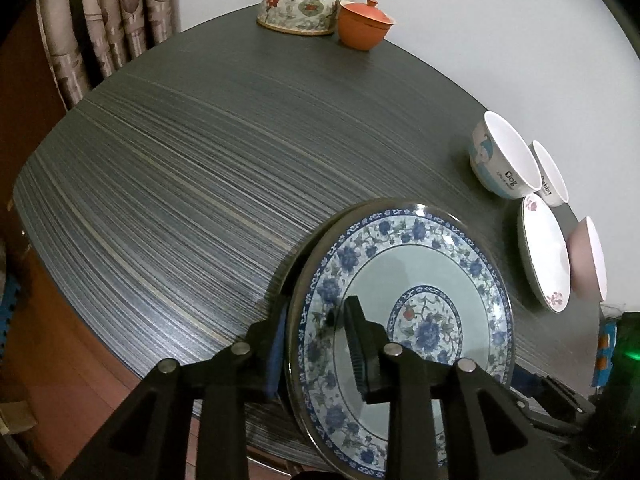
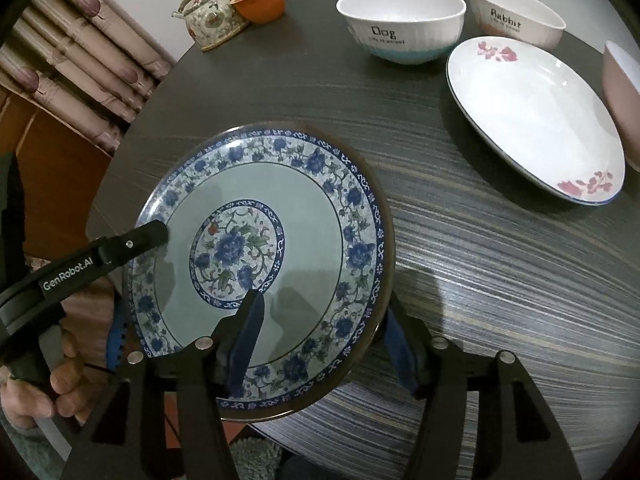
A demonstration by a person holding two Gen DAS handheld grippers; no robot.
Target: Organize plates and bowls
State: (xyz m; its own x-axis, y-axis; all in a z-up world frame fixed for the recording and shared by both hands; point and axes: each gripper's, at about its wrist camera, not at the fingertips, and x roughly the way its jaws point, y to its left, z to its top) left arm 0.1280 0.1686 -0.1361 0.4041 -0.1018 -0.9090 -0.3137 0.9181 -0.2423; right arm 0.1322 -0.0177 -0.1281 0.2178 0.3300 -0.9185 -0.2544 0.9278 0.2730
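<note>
The round blue-and-white floral porcelain plate (image 2: 256, 264) hangs partly over the near edge of the dark striped round table (image 2: 500, 248). The left gripper (image 1: 320, 344) is clamped on the plate's rim, one finger over the face, the other beneath. The right gripper (image 2: 320, 336) stands wide — one finger (image 2: 246, 332) over the plate's face, the other beyond its rim — gripping nothing.

Beyond the floral plate lie a white shallow plate with pink flowers (image 2: 532, 120), a white bowl marked "Dog" (image 2: 400, 24), a white bowl marked "Rabbit" (image 2: 516, 14) and, at the frame edge, a pink bowl (image 2: 622, 92).

Step in hand, as judged: carrying the floral plate toward the white plate for stacking. To do it well, keep the plate level, since a single rim grip lets it pivot; lift it clear of the tabletop before it travels; lower it centred and release only once it is seated.

Farthest from the floral plate stand a flowered ceramic teapot (image 2: 212, 20) and an orange lidded cup (image 2: 260, 2), before a pale wall; patterned curtains (image 2: 80, 60) hang off the table's edge.
</note>
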